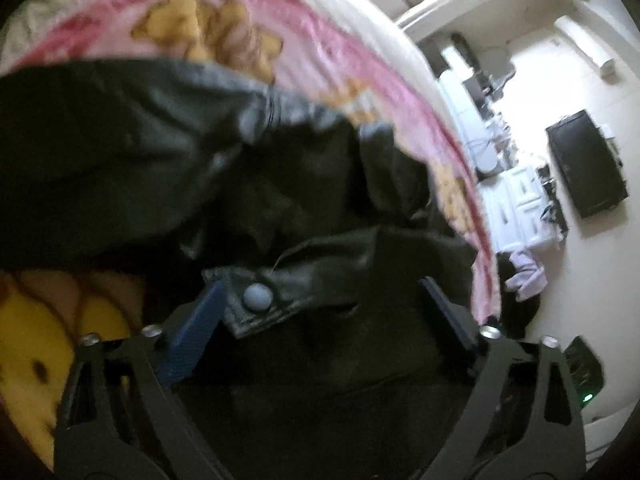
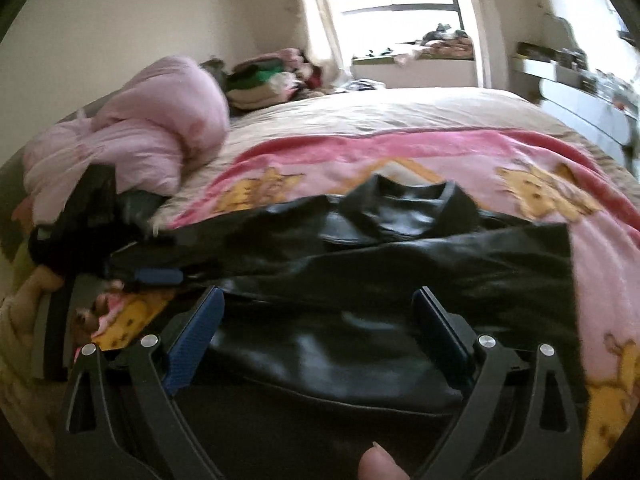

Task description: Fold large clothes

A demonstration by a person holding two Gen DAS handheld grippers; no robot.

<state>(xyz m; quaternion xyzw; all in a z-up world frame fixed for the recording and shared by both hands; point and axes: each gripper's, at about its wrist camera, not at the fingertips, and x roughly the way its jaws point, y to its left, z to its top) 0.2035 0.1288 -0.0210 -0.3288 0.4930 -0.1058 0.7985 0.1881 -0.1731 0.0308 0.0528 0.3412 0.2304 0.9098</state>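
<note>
A black leather-look jacket (image 2: 360,240) lies rumpled on a pink cartoon-print blanket (image 2: 440,156) on a bed, and both grippers hover low over it with their blue-padded jaws spread wide, pinching nothing: the left gripper (image 1: 320,300) sits over a tab with a round snap (image 1: 257,297), the right gripper (image 2: 320,312) over a smooth glossy panel. The jacket looks heavy, slick and fairly stiff, so it will likely slide and hold creases poorly; thick edges such as the snap tab, hem or collar (image 2: 412,196) seem the best holds. No brand, label or writing is readable.
</note>
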